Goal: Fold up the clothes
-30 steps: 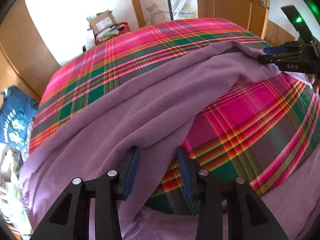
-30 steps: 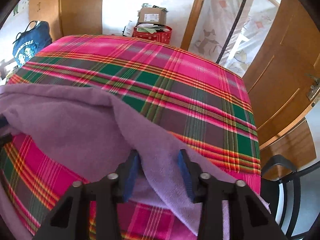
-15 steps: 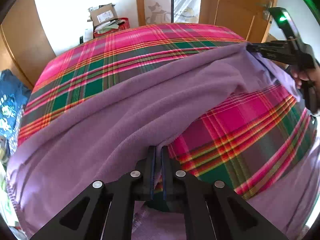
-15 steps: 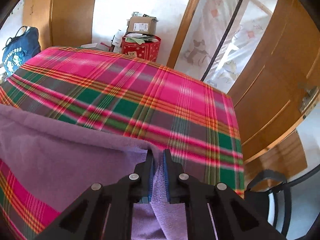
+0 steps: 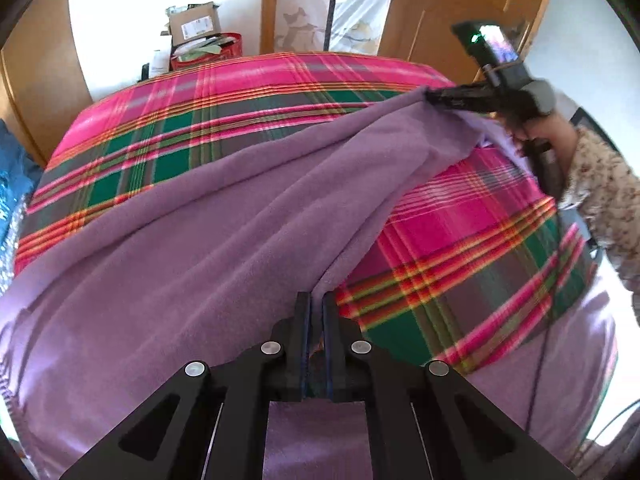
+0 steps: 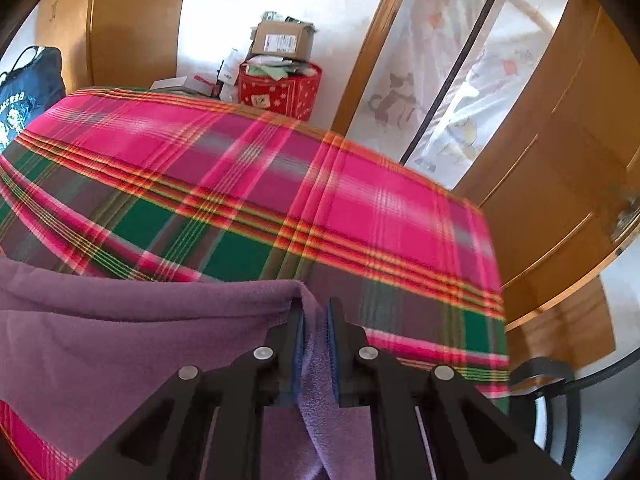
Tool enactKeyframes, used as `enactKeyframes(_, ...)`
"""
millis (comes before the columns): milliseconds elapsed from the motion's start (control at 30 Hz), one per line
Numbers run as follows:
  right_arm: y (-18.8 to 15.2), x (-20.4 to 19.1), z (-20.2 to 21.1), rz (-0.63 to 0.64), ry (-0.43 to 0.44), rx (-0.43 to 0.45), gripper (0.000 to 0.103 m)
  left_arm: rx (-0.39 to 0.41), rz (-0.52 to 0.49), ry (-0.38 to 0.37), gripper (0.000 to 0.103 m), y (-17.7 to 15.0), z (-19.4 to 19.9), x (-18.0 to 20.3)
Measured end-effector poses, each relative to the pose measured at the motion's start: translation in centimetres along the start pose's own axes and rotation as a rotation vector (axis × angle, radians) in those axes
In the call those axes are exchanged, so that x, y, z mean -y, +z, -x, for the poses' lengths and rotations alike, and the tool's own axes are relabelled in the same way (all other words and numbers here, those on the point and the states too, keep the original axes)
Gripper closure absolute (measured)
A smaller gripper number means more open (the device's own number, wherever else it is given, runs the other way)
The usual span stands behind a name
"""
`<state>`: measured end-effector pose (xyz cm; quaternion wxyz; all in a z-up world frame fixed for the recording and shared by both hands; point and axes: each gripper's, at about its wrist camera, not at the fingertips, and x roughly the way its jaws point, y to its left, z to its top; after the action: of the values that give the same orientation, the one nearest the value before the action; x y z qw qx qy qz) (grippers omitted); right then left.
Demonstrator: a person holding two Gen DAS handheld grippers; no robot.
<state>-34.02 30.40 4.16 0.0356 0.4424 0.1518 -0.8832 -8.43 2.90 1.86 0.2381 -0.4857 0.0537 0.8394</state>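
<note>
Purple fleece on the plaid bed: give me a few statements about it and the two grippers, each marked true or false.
1. The left gripper is shut on the purple fleece. True.
2. The right gripper hangs open, clear of the fabric. False: its pads pinch a fold of the fleece.
3. The fleece lies over a pink and green plaid cover. True.
4. The fleece is already folded into a neat square. False: it is stretched between the two grippers, part lifted.
5. A red tub sits on the fleece. False: it stands beyond the bed's far edge.
</note>
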Motion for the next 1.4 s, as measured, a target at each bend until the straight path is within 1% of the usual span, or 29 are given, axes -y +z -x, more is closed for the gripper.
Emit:
enactKeyframes(100, -0.3, 0.9, 0.0, -0.045, 0.058, -0.005, 0.088, 0.013, 0.008, -0.021, 0.097, 0.1, 0.4, -0.3)
enactKeyframes(167, -0.6, 1.8, 0.9, -0.093, 0.121, 0.009, 0.085, 0.019, 0.022, -0.039, 0.097, 0.4, 0.7, -0.5)
enactKeyframes(233, -1.1, 2.5, 2.4, -0.112, 0.157, 0.037, 0.077, 0.029, 0.028, -0.053, 0.097, 0.4, 1.0, -0.4)
enactKeyframes(367, -3.2, 2.9, 6.2, -0.086, 0.183, 0.116, 0.075, 0.050, 0.035, -0.077, 0.097, 0.3, 1.8, -0.5)
enactKeyframes(400, -4.0, 2.6, 7.2, -0.062, 0.200, 0.132, 0.074, 0.053, 0.039, -0.081, 0.097, 0.3, 1.9, -0.6)
enactKeyframes(467, -5.7, 1.8, 8.5, 0.010, 0.204, 0.149, 0.072, 0.057, 0.057, -0.093, 0.097, 0.3, 2.1, -0.9)
enactKeyframes(533, -7.0, 0.6, 9.1, 0.091, 0.175, 0.150, 0.069, 0.064, 0.074, -0.103, 0.097, 0.4, 2.4, -1.2)
enactKeyframes(633, -9.1, -1.5, 9.1, 0.199, 0.155, 0.117, 0.067, 0.079, 0.103, -0.117, 0.097, 0.5, 2.8, -1.6)
enactKeyframes(700, -10.1, -2.7, 9.1, 0.253, 0.145, 0.113, 0.065, 0.089, 0.132, -0.131, 0.097, 0.5, 3.2, -2.1)
enactKeyframes(800, -10.7, -4.8, 8.8, 0.318, 0.129, 0.127, 0.065, 0.092, 0.176, -0.148, 0.097, 0.7, 3.5, -2.9)
enactKeyframes(933, -10.5, -6.7, 8.3, 0.385, 0.038, 0.158, 0.064, 0.111, 0.203, -0.159, 0.098, 1.2, 4.0, -3.4)
enactKeyframes(1100, -9.9, -7.5, 7.3, 0.412, -0.050, 0.170, 0.063, 0.125, 0.227, -0.168, 0.098, 1.3, 4.2, -4.0)
enactKeyframes(1200, -9.6, -7.2, 6.6, 0.405, -0.107, 0.167, 0.063, 0.124, 0.237, -0.177, 0.098, 1.2, 4.1, -4.1)
enactKeyframes(1267, -9.4, -6.7, 6.4, 0.385, -0.127, 0.166, 0.064, 0.126, 0.241, -0.182, 0.098, 1.1, 4.2, -4.2)
enactKeyframes(1367, -9.4, -5.6, 6.2, 0.359, -0.176, 0.149, 0.071, 0.127, 0.247, -0.183, 0.098, 1.1, 4.2, -4.3)
enactKeyframes(1400, -9.5, -5.2, 6.1, 0.349, -0.188, 0.139, 0.072, 0.128, 0.250, -0.184, 0.098, 1.1, 4.3, -4.3)
